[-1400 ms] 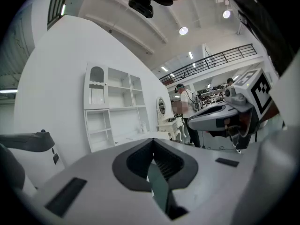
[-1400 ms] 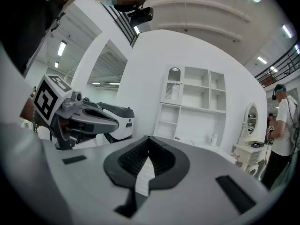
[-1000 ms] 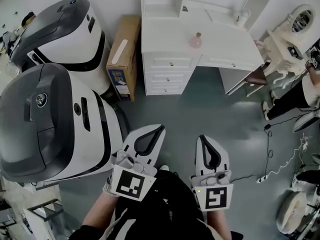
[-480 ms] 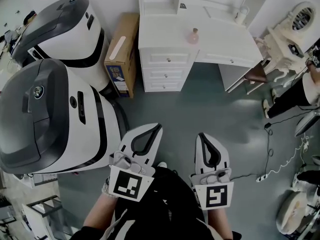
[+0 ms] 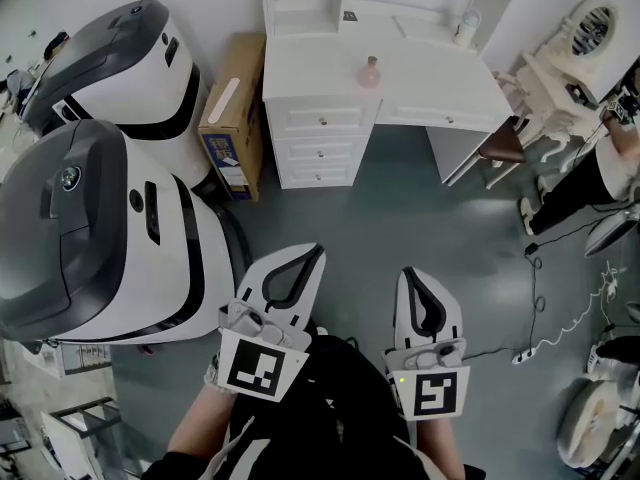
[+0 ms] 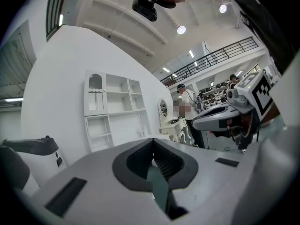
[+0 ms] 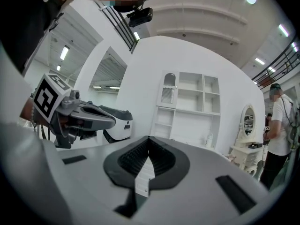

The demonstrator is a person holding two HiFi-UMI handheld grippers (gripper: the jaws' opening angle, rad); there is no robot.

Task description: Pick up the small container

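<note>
Our left gripper [image 5: 312, 258] and right gripper [image 5: 413, 278] hang side by side in the head view, well apart from the small container [image 5: 370, 71] — pinkish, upright on the white desk [image 5: 430, 80]. In the left gripper view we see the jaws meet on nothing; the right gripper view shows likewise.

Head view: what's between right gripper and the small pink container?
Bare grey floor, then the white desk's front; the pink container stands on its top. Head view shows it.

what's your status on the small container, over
Left gripper and right gripper shut, empty, over the floor. Small pink container upright on the white desk ahead, untouched. Cardboard box and big white machines stand left of the path.
</note>
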